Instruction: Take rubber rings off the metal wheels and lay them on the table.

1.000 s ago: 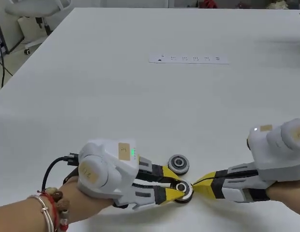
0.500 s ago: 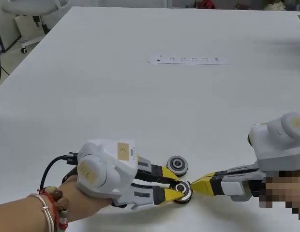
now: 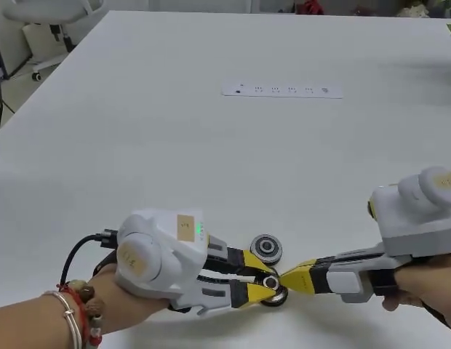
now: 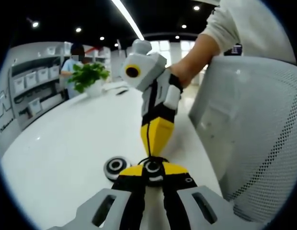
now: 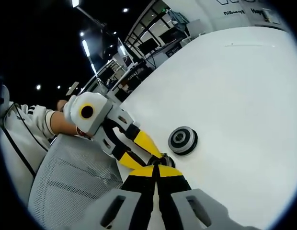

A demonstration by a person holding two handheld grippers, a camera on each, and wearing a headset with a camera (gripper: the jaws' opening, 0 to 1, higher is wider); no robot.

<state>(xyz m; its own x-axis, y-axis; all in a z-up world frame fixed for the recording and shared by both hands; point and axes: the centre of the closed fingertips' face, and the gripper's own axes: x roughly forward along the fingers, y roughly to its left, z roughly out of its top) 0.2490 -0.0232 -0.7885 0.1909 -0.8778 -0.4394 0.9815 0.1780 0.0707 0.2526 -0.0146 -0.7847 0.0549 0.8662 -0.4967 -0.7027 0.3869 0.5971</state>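
Note:
My left gripper [image 3: 269, 282] is shut on a metal wheel [image 3: 276, 286] low on the white table [image 3: 211, 145], its yellow jaws clamping the wheel's two sides [image 4: 152, 166]. From the right, my right gripper [image 3: 285, 279] meets it tip to tip, jaws pressed together on the edge of the wheel's black rubber ring [image 4: 151, 157]. In the right gripper view the held wheel [image 5: 164, 159] sits just beyond my shut jaws [image 5: 157, 168]. A second wheel [image 3: 267, 247] with its black ring on lies flat just behind, apart from both grippers [image 5: 182, 140].
A white power strip [image 3: 282, 91] lies across the table's far middle. An office chair [image 3: 54, 14] stands off the far left corner. A mesh chair back [image 4: 249, 134] is close behind the near edge. A potted plant [image 4: 88, 76] stands at the table's far end.
The right gripper's body has risen and swung slightly while its tips stayed at the held wheel. The left gripper and the loose wheel have kept their places.

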